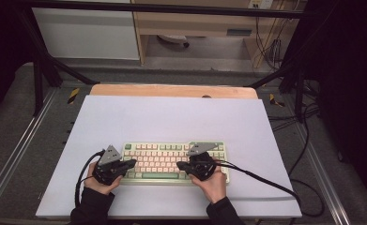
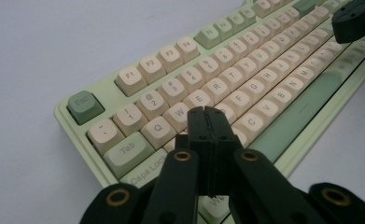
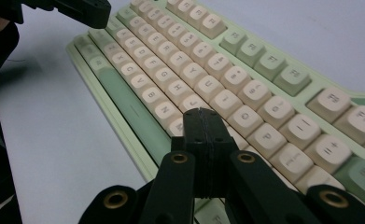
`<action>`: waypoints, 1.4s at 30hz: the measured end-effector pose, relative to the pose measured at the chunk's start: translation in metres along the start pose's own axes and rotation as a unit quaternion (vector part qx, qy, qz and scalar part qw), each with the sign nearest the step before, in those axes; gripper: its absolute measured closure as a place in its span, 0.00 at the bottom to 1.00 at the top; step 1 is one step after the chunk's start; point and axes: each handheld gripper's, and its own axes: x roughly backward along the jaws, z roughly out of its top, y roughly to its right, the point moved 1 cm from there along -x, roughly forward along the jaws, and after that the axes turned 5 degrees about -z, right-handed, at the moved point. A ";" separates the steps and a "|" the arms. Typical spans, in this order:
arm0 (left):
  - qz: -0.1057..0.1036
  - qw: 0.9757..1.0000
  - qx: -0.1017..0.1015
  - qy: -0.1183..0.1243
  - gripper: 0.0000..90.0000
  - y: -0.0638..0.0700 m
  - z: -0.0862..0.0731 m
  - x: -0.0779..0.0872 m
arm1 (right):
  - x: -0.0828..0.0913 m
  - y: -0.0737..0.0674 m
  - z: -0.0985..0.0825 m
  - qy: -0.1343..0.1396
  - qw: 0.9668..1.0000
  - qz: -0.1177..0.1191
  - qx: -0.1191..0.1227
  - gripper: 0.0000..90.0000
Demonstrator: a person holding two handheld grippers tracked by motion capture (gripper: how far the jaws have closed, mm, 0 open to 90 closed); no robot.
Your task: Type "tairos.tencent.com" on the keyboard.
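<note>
Keyboard (image 1: 174, 161) typing: we keep both jaw pairs pressed together, empty, as pokers. Left gripper (image 2: 207, 112) tips over S-D keys, right gripper (image 3: 201, 113) over K-L; we press one keycap squarely, straight down.

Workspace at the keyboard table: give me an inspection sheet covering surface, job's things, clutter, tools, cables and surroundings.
Surface: pale sheet over a wooden table.
Job's things: green and cream keyboard, flat, near the front edge.
Clutter: nothing seen.
Tools: left tool shut, empty, over the keys by W and E; right tool shut, empty, over the keyboard's right half.
Cables: one black cable trails from each tool; more lie on the floor at the right.
Surroundings: dark frame bars, cabinets behind.
</note>
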 end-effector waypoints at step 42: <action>-0.025 0.999 -0.026 -0.033 1.00 0.027 0.009 -0.036 | 0.034 0.030 -0.039 0.009 0.999 -0.019 -0.031 1.00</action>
